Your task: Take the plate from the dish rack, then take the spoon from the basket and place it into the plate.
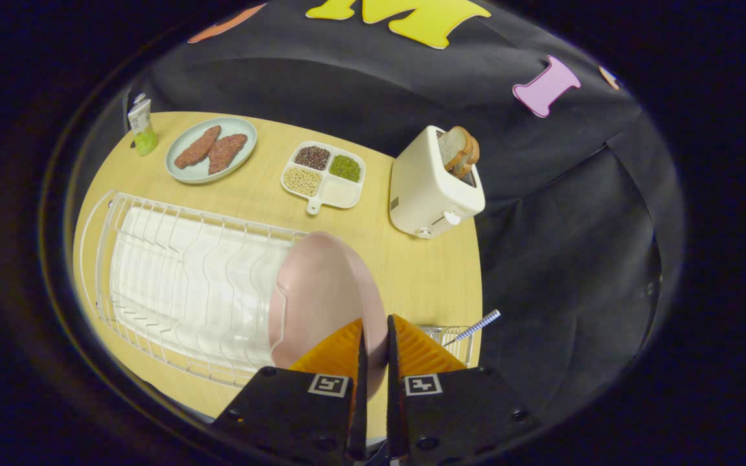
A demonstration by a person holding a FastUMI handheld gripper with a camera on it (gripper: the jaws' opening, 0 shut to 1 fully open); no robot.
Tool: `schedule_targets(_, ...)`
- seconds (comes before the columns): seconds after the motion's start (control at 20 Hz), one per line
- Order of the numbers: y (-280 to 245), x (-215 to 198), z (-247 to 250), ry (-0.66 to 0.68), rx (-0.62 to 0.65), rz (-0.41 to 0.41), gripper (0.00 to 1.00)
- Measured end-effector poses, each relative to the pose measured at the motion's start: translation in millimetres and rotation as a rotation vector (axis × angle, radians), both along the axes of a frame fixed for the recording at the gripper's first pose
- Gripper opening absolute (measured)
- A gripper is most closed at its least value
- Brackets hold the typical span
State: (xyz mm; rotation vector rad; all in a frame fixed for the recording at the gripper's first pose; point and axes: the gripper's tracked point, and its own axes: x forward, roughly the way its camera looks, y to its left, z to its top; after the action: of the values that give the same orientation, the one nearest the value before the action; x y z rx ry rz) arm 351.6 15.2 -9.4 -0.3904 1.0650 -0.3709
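I see my gripper (375, 336) clenched on the rim of the round pink plate (321, 291) (upright), beside the white wire dish rack (172, 285).

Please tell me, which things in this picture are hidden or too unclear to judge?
- Spoon: its handle sticks out of the basket; the bowl end is hidden behind the gripper finger.
- Basket: mostly covered by the fingers.
- Pink plate: its lower rim sits between the closed fingers; whether it still rests in the dish rack is unclear.
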Motion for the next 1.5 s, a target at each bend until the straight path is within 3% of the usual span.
schedule_targets(0.9,37,-29,7,-0.237,-0.260,-0.136,0.15)
schedule_targets(1.5,66,-34,4,-0.255,-0.466,-0.122,0.14)
